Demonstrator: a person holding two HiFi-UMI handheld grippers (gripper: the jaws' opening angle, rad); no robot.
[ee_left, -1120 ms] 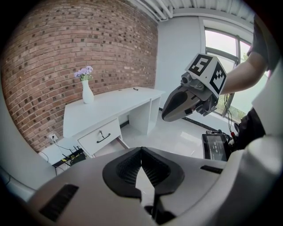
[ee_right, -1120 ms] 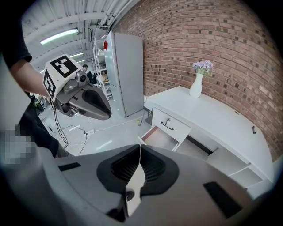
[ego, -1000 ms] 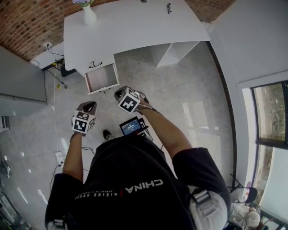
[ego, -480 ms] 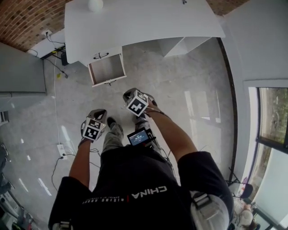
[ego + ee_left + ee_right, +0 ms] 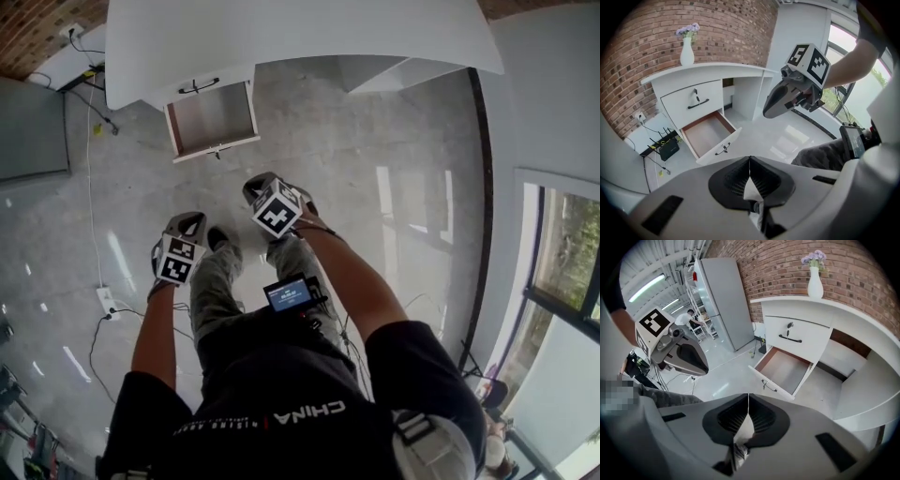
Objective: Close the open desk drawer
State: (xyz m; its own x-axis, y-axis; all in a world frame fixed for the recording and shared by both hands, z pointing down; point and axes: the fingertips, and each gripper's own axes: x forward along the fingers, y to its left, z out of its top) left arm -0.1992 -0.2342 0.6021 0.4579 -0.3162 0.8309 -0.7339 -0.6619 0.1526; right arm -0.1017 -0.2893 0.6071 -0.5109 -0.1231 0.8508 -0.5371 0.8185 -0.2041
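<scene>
black shirt printed "CHINA", open drawer, white desk

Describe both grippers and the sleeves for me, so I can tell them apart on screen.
Both match: the left gripper and right gripper are pale grey, tapered shells with black ribbed pads, each carrying a white cube of black square markers. The person wears a black short-sleeved shirt with white lettering.

The desk is white, its drawer brown inside, the wall red brick.
</scene>
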